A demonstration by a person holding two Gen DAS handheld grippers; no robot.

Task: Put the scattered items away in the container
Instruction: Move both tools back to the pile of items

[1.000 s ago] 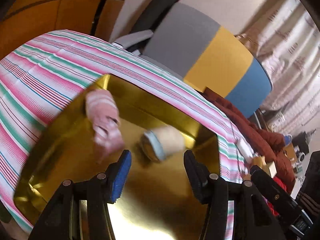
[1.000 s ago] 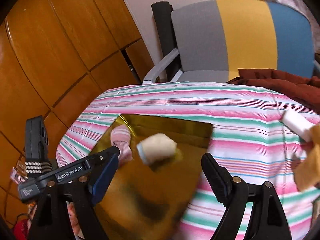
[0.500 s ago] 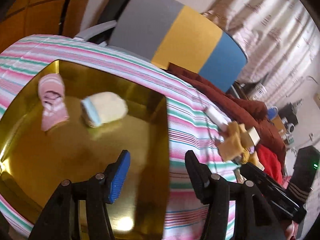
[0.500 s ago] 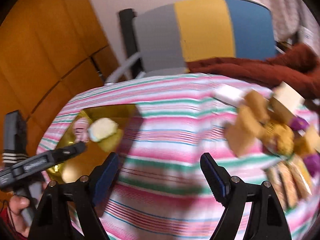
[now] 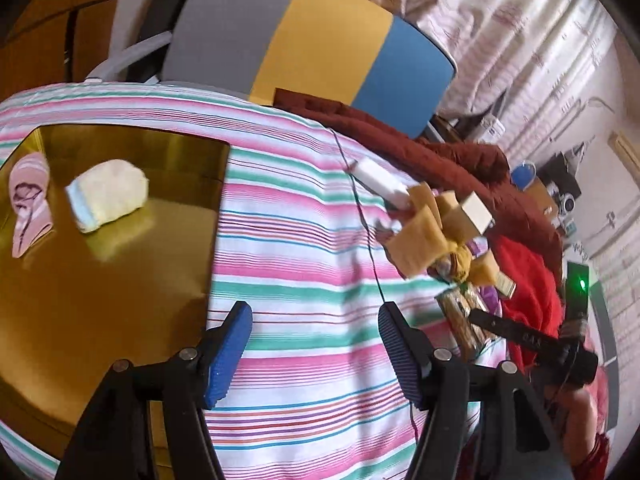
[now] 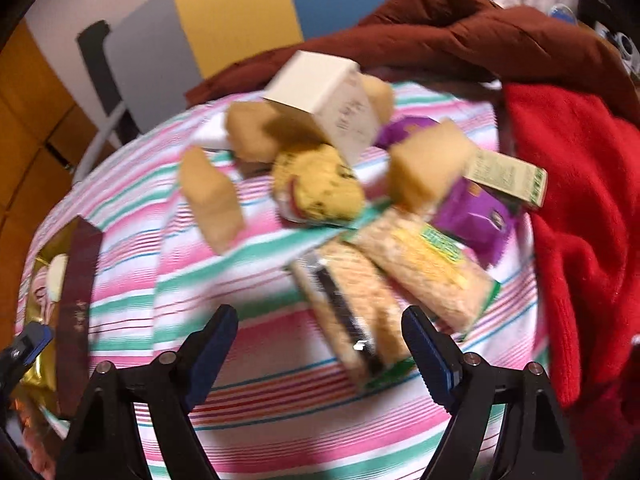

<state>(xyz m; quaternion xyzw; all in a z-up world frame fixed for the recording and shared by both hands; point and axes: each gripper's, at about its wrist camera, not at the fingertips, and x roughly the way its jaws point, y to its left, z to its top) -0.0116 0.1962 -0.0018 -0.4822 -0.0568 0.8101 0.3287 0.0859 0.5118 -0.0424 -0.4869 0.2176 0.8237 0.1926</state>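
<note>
Both the left gripper and the right gripper have wide, empty jaws. The snack packets lie just ahead of the right jaws, overlapping in a pile on the counter, with the gold tray off to their left. A careless pinch could catch two packets or the loose striped cloth.

Both hand-held grippers agape, empty

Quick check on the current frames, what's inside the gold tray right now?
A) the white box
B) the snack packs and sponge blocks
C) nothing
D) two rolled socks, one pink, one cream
D: in the left wrist view the gold tray holds only a pink sock and a cream sock; the snack packs, sponge blocks and white box lie on the striped cloth.
</note>
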